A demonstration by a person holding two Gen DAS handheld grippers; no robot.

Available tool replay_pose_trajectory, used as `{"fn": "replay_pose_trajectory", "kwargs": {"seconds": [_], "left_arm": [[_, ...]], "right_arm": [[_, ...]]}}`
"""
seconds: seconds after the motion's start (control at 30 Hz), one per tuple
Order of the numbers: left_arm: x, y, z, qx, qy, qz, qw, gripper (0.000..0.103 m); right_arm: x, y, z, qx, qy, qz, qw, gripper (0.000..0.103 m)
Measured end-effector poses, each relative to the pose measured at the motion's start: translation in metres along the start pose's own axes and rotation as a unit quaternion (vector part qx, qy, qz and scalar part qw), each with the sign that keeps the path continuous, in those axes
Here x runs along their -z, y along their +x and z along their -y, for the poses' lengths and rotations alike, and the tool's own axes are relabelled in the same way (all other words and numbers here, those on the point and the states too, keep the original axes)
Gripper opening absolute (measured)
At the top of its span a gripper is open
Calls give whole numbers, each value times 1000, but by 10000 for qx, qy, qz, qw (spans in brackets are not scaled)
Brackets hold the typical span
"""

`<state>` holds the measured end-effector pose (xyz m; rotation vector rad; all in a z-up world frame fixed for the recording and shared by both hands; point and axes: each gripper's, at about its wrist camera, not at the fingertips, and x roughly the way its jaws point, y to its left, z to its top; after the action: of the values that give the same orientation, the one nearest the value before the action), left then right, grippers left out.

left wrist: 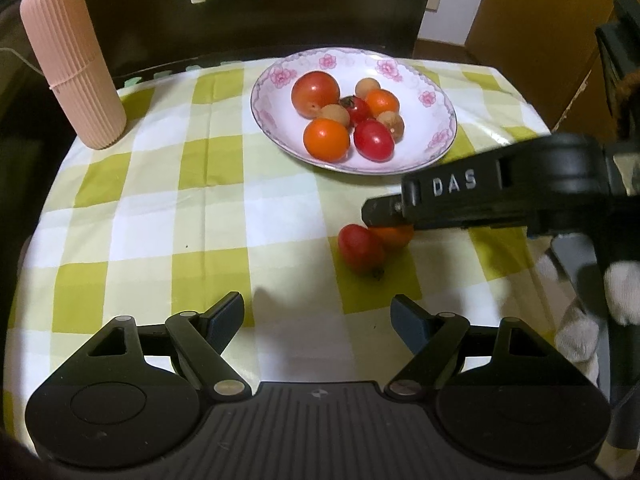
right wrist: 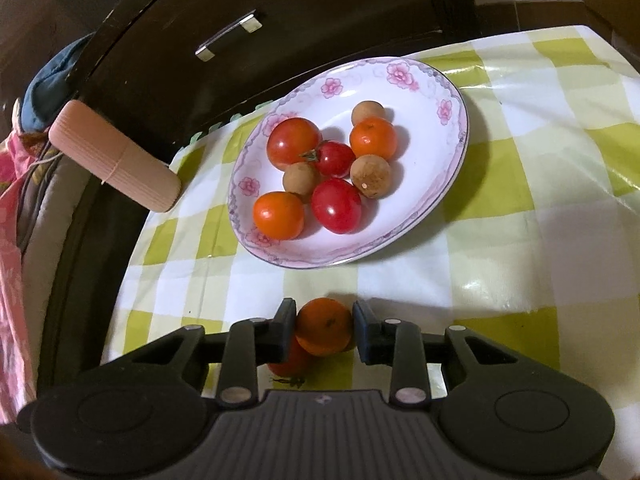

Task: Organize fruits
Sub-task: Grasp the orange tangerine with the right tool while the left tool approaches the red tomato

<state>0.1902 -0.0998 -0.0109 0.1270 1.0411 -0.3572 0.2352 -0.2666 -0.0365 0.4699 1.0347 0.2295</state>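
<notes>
Bearing the raised letters "DAS", the right gripper (right wrist: 324, 330) is clenched on an orange cherry tomato (right wrist: 325, 325) near the floral plate (right wrist: 436, 208); the left gripper (left wrist: 318, 322) is held released, nothing between its fingers.

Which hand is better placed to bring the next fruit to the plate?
Right. The right gripper is already closed on the orange fruit near the plate. The left gripper is open and empty, set back from the red tomato.
</notes>
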Motion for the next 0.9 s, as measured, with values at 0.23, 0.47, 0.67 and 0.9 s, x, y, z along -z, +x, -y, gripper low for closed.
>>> {"fn": "replay_pose_trajectory", "kwargs": {"seconds": [0.23,0.47,0.67,0.9], "left_arm": [[-7,3,4,98,-28,190,9998,85],[-19,16,16,57,-115,424,9990,80],[-22,33,15,-45,-293,259,9992,65],[-21,35,20,-246,-243,353,9988,57]], "right_arm": [[2,-19,1,252,-238,179,9992,32],[4,-33,21,498,-243,242,9982,32],[5,-40,35,474,-165,236,9985,32],[7,-42,38,500,-185,226,9983,32]]}}
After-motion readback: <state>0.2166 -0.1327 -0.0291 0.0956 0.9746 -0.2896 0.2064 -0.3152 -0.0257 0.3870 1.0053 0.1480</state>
